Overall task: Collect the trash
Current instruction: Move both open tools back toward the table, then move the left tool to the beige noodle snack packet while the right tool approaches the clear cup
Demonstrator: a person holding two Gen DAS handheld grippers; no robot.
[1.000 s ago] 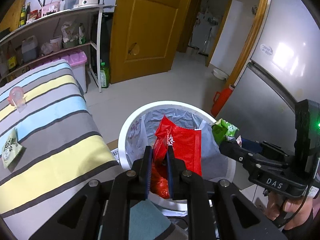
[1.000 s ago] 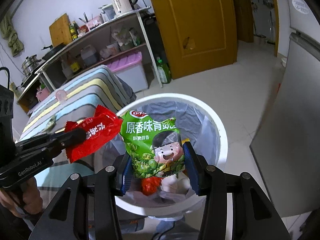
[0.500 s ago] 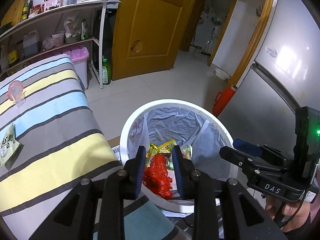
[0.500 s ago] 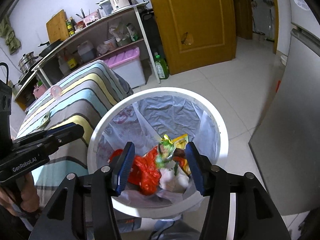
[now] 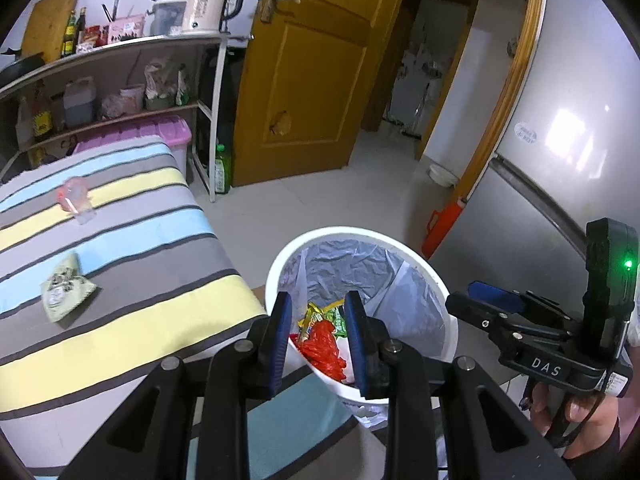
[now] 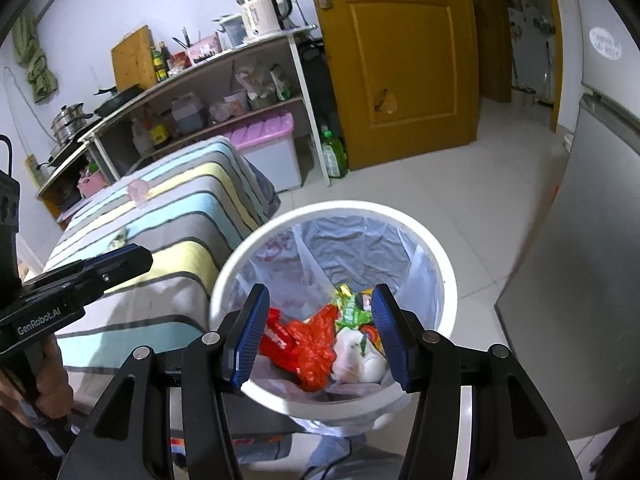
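A white trash bin (image 5: 362, 236) with a clear liner stands beside the striped table; it also shows in the right wrist view (image 6: 336, 210). Inside lie a red wrapper (image 6: 312, 340), a green snack bag (image 6: 352, 310) and other packets. My left gripper (image 5: 320, 312) is open and empty over the bin's near rim. My right gripper (image 6: 318, 320) is open and empty above the bin. On the striped cloth (image 5: 120, 248) lie a pale green packet (image 5: 66, 286) and a pink clear wrapper (image 5: 74, 196).
A grey fridge (image 5: 560, 152) stands right of the bin. A red bottle (image 5: 444, 220) sits on the floor by it. A shelf rack (image 5: 120, 92) with a kettle, a pink-lidded box (image 6: 264, 148) and a yellow door (image 5: 312, 68) are behind.
My left gripper let go of the red wrapper and my right gripper let go of the green snack bag; both dropped into the bin. Both grippers opened and drew back slightly.
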